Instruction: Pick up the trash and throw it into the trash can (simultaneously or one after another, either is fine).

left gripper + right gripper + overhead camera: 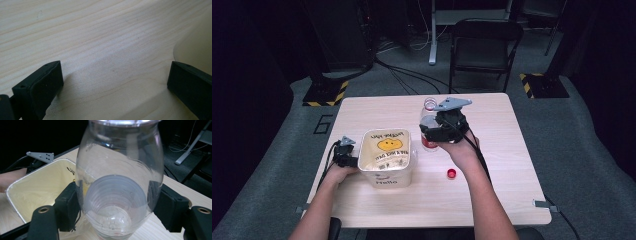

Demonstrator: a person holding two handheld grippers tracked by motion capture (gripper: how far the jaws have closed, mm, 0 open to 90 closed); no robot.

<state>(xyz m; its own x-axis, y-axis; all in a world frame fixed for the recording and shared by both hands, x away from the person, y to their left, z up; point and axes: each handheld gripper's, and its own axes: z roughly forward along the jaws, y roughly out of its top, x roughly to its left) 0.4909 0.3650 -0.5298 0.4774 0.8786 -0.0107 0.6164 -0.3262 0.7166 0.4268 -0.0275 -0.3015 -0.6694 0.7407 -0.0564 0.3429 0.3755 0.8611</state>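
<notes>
Sitting at the left side of the wooden table [492,200], the left gripper [346,154] is held in the person's left hand [338,174], just beside the left wall of a cream tub [387,159]. In the left gripper view its two black jaws are spread wide apart with nothing between them, low over the bare wood, and the tub's pale curved wall [193,47] shows next to the right jaw. The tub stands open at the top and has a yellow smiley face and the word "Hello" on it. To the right of the tub is a clear plastic bottle [428,125] with a red label and no cap on its mouth. The right gripper [443,131], held in the right hand [461,150], pinches this bottle around its body. In the right gripper view the jaws press on both sides of the see-through bottle [117,182], and the tub [37,187] is behind it on the left. A small red cap [452,173] lies on the table, near the right hand and between the tub and the right forearm. A black chair [484,47] stands on the floor past the far edge of the table.
</notes>
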